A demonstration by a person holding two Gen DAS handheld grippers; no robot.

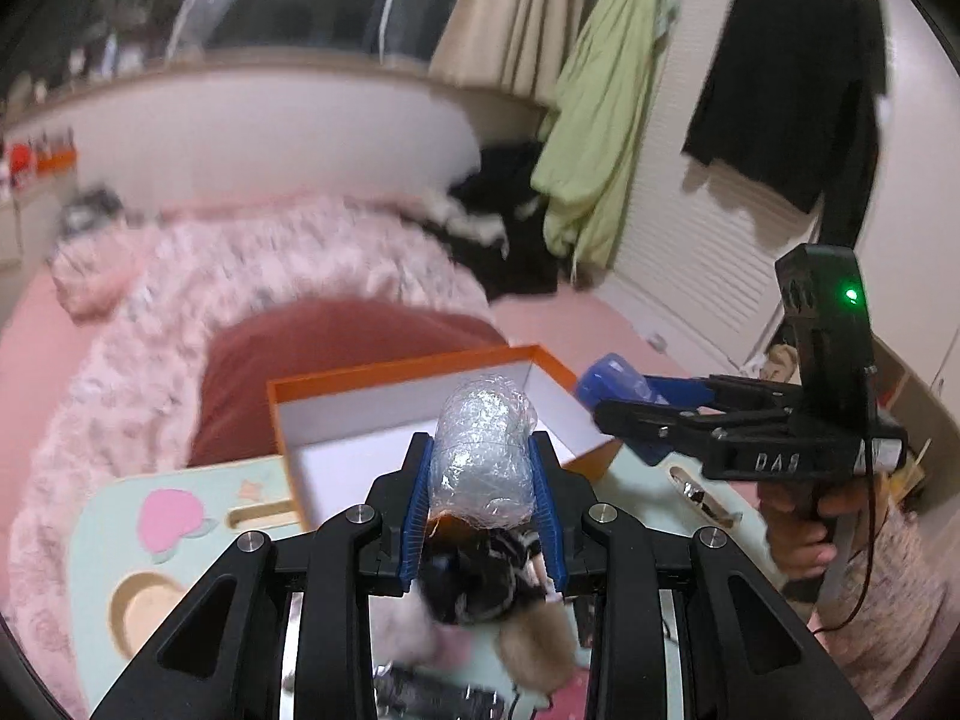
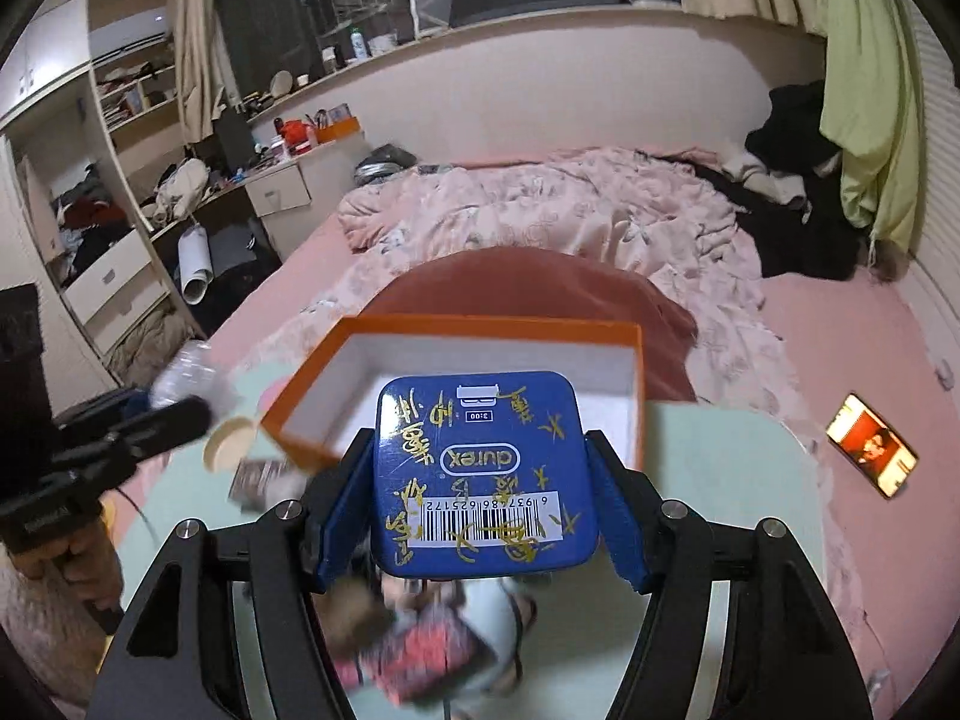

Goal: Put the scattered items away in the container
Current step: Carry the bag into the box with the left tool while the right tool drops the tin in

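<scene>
Both fisheye views look forward and downward along their own jaws, close over the desk (image 1: 114, 516), toward the bed (image 2: 540, 210). They share the orange box (image 1: 384, 414) at frame centre; each catches the other gripper at its edge.

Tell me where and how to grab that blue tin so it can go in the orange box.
Grip the blue tin across its two opposite flat side edges, coming from its near, barcode end, as the right hand-held gripper does now. The tin is flat and square with rounded corners, so its straight sides seat best against the pads, and its far end stays free to enter the orange box.
</scene>
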